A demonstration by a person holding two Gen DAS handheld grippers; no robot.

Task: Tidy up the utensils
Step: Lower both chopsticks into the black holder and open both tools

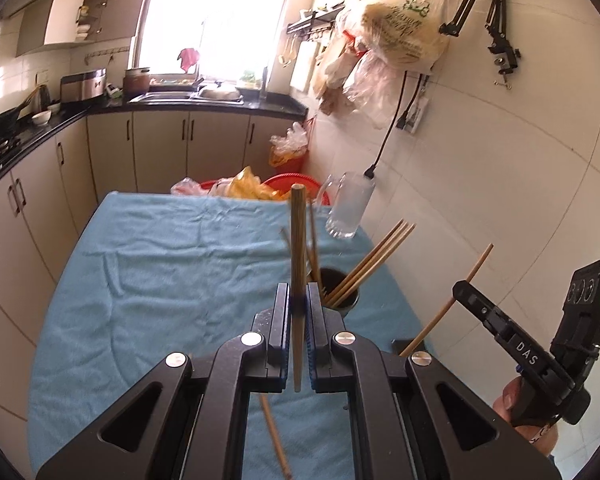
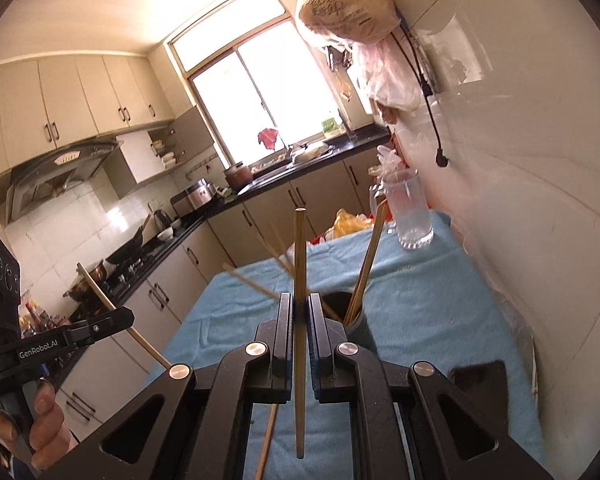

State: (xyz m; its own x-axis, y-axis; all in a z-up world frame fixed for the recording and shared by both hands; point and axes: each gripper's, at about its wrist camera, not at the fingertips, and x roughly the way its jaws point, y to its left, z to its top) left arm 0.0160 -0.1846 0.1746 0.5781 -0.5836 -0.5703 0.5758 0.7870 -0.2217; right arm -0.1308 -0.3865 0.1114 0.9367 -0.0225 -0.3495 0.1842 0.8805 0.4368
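"DAS" is read on the right tool (image 1: 460, 286) and "GenRobot.AI" on the left tool (image 2: 130, 316), each pinched on one upright chopstick (image 1: 298, 264) above a blue-clothed tabletop (image 1: 160, 264), the dark holder (image 1: 342, 292) at 1 o'clock, in a kitchen.

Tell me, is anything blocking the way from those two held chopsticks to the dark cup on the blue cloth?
No separate obstacle shows. The left gripper and right gripper each clamp one chopstick just short of the cup. Only the chopsticks already leaning inside crowd its mouth.
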